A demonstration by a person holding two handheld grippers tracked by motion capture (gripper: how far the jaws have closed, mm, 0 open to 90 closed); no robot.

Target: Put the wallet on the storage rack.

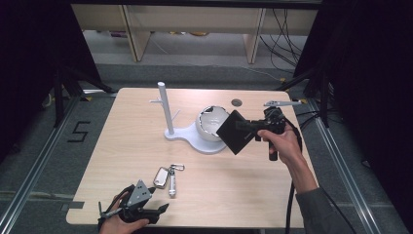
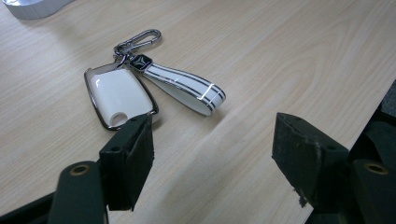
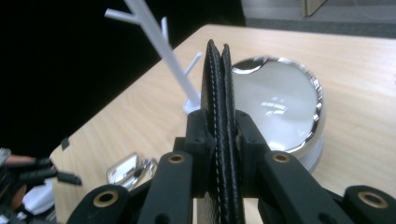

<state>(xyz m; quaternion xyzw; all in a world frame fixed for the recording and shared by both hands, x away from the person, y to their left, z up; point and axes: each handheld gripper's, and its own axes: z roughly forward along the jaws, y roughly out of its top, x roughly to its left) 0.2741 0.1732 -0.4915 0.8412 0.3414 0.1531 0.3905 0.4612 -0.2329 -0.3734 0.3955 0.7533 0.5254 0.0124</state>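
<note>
- High view: the right gripper [image 1: 249, 127], held in the person's right hand [image 1: 285, 141] over the right half of the pale wooden table [image 1: 122, 146], clamped a flat black leather wallet [image 1: 236, 131] by one edge; the wallet hung in the air, tilted like a diamond, in front of the white stand's round dish [image 1: 212, 124].
- The white plastic stand [image 1: 164, 109], an upright post with short side pegs on a flat base, stood at mid-table, the chrome-rimmed dish being part of that base.
- Right gripper view: the jaws were closed tight on the wallet [image 3: 218, 116], whose stitched double edge rose upright between the pads [image 3: 198, 140]; the dish [image 3: 280, 107] lay just behind it and the post [image 3: 161, 51] to its left.
- High view: the left gripper [image 1: 163, 208] sat low at the near edge of the table, with the white car key with chrome trim and a striped white strap [image 1: 165, 178] lying on the wood just beyond its tips.
- Left gripper view: the jaws stood wide apart and held nothing; the key fob [image 2: 119, 95] lay flat just ahead of the left pad [image 2: 133, 158], apparently apart from it, while the strap [image 2: 184, 86] and carabiner clip [image 2: 140, 39] lay farther ahead.
</note>
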